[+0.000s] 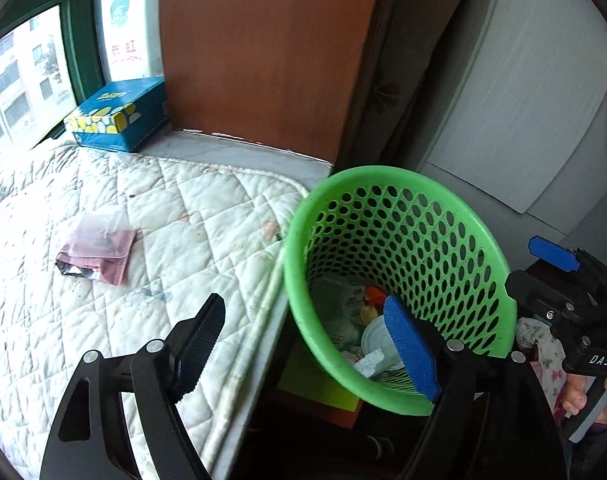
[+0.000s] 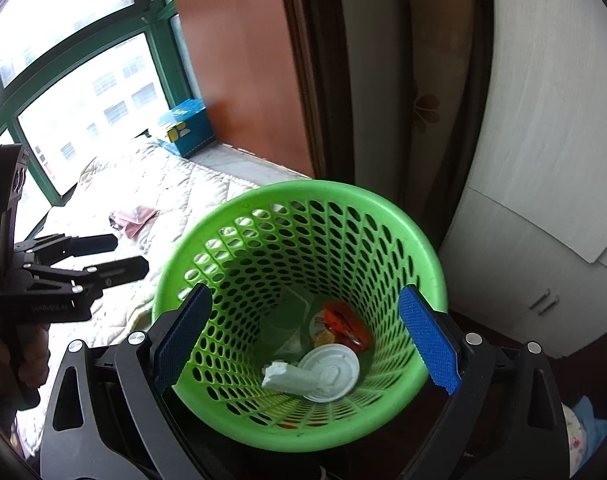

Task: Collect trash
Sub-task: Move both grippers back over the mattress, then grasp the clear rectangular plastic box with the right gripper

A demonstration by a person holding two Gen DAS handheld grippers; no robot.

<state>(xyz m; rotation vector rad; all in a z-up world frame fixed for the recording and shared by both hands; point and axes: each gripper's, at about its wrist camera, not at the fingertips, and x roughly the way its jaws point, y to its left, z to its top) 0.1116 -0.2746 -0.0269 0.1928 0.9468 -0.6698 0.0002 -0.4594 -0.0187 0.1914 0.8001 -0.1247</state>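
A green perforated waste basket (image 1: 443, 196) stands beside the bed and also shows in the right wrist view (image 2: 343, 196). It holds a white plastic lid (image 2: 333, 372), a crumpled white tissue (image 2: 281, 376) and an orange wrapper (image 2: 345, 322). A pink packet (image 1: 97, 250) lies on the quilted mattress (image 1: 183, 208); it also shows in the right wrist view (image 2: 137, 218). My left gripper (image 1: 307, 346) is open and empty over the mattress edge and the basket rim. My right gripper (image 2: 305, 338) is open and empty, straddling the basket from above.
A blue tissue box (image 1: 121, 114) sits on the sill by the green-framed window (image 1: 77, 44). A brown wooden panel (image 1: 263, 52) and a white cabinet (image 2: 543, 200) stand behind the basket. Flowered cloth (image 1: 543, 344) lies at the right.
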